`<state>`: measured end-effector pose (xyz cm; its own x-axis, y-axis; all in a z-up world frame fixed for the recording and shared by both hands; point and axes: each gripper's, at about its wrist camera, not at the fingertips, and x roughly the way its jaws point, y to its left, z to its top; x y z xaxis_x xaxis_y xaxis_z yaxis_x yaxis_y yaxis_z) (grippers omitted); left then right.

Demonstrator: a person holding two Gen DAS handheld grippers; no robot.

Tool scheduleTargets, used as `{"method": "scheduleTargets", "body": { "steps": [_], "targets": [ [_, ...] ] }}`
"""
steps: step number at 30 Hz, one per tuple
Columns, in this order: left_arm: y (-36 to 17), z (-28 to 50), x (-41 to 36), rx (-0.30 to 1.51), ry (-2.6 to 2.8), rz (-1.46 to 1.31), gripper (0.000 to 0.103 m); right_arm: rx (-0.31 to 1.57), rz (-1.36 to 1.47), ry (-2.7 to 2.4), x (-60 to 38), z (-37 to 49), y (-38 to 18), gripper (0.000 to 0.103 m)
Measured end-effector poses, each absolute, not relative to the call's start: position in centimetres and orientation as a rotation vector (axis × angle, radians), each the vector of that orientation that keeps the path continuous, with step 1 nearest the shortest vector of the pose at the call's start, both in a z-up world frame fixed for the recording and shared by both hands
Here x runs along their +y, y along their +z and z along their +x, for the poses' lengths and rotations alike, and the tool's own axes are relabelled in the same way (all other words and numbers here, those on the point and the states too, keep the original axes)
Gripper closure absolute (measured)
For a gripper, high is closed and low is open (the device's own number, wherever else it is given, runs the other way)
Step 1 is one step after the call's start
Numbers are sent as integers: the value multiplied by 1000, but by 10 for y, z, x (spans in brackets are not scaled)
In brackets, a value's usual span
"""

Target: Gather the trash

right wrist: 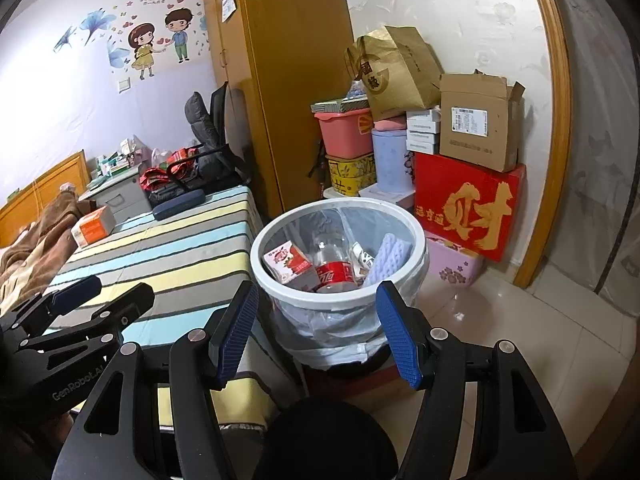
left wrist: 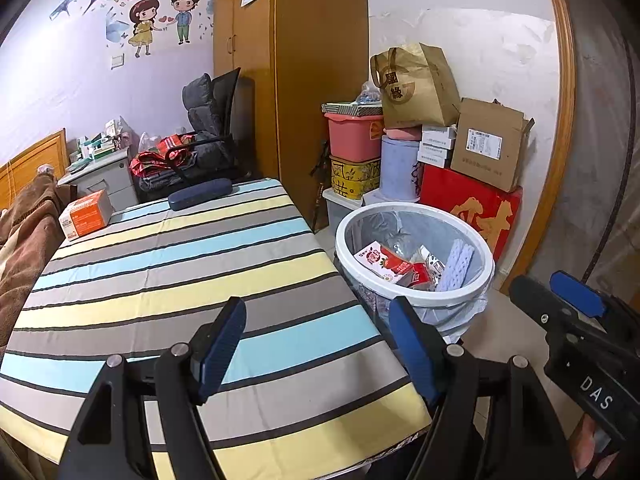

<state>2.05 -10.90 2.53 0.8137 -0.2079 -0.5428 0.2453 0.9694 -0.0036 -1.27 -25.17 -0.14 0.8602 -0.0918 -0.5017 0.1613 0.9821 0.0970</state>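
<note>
Trash already sits in the white bin (right wrist: 340, 240) beside the striped table (left wrist: 180, 272): a strawberry milk carton (right wrist: 289, 263), a clear cola bottle (right wrist: 334, 268), a white foam sleeve (right wrist: 389, 256) and a small wrapper between them, all well below the rim and inside the plastic liner. The left gripper (left wrist: 318, 344) hovers over the table's near corner with its blue pads spread wide and nothing between them. The right gripper (right wrist: 318, 332) hangs just in front of the bin, likewise wide open and empty.

On the table only an orange box (left wrist: 86, 216) and a dark blue case (left wrist: 200, 194) remain, both at the far end — neither looks plainly like rubbish, so the collecting seems close to done. The chief risk, as I judge it, is grabbing one of those by mistake and binning something wanted. A second risk lies with the bin itself: it looks light and stands hard against the table edge, so a careless swing of the right gripper could catch the rim or liner and tip it, spilling the contents onto the tiled floor (right wrist: 500, 340).
</note>
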Motion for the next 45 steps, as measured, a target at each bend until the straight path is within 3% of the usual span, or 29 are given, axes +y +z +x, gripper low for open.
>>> {"method": "scheduleTargets", "body": {
  "steps": [45],
  "targets": [
    [28, 19, -107, 571, -229, 55, 27, 525, 138, -133, -249, -14, 1, 40]
  ]
}}
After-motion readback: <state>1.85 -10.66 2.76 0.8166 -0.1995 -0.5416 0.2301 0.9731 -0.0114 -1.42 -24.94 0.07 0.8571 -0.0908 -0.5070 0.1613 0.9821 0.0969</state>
